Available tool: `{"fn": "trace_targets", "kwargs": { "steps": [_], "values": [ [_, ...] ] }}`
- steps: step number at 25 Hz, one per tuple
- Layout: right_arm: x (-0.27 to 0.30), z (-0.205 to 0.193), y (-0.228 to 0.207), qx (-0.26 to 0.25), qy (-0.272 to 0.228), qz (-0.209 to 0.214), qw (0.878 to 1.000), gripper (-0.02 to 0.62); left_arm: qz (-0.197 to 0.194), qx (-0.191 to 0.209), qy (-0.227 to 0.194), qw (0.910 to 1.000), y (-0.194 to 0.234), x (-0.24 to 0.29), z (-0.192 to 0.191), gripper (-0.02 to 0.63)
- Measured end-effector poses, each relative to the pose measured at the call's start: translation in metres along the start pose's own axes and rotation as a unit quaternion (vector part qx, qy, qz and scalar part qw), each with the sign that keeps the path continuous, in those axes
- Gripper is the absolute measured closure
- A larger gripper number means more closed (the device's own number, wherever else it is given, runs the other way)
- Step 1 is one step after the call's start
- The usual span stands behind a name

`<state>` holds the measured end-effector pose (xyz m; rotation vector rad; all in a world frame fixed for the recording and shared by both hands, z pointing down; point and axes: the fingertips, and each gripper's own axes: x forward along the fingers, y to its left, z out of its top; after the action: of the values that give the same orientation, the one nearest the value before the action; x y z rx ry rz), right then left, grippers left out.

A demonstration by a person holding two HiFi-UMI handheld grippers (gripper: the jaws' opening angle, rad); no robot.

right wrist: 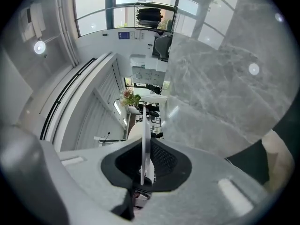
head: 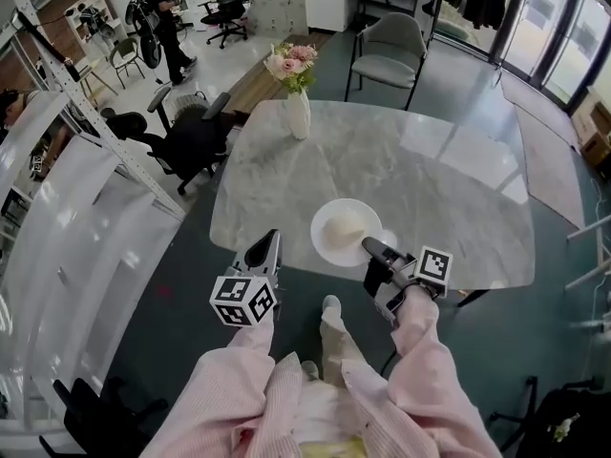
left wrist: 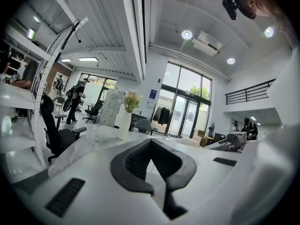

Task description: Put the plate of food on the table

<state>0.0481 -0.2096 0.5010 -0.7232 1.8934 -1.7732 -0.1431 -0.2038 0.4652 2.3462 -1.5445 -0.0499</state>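
Observation:
A round white plate [head: 329,244] carrying a pale domed piece of food [head: 346,225] sits over the near part of the grey marble table [head: 439,179]. Whether it rests on the top or hovers just above it, I cannot tell. My right gripper [head: 374,248] is shut on the plate's near right rim. In the right gripper view the plate [right wrist: 145,139] shows edge-on as a thin white line pinched between the dark pads [right wrist: 161,161]. My left gripper [head: 270,244] is off the table's front edge, left of the plate, shut and holding nothing; its tips meet in the left gripper view [left wrist: 150,142].
A white vase of pink flowers [head: 298,103] stands at the table's far left. A grey chair [head: 387,51] is beyond the table, a black office chair [head: 186,136] to its left. White shelving [head: 76,208] runs along the left. A person [head: 162,17] stands far back.

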Motion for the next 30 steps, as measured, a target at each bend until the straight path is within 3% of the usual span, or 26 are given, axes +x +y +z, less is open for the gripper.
{"fn": "trace_targets", "kwargs": {
  "steps": [17, 30],
  "values": [
    [0.073, 0.109, -0.060, -0.004, 0.025, -0.034, 0.999, 0.567, 0.017, -0.041, 0.069, 0.9966, 0.027, 0.134, -0.023, 0.611],
    [0.100, 0.138, -0.122, 0.019, 0.032, -0.093, 0.995, 0.566, 0.039, -0.065, 0.141, 0.9871, 0.046, 0.191, -0.080, 0.611]
  ]
}}
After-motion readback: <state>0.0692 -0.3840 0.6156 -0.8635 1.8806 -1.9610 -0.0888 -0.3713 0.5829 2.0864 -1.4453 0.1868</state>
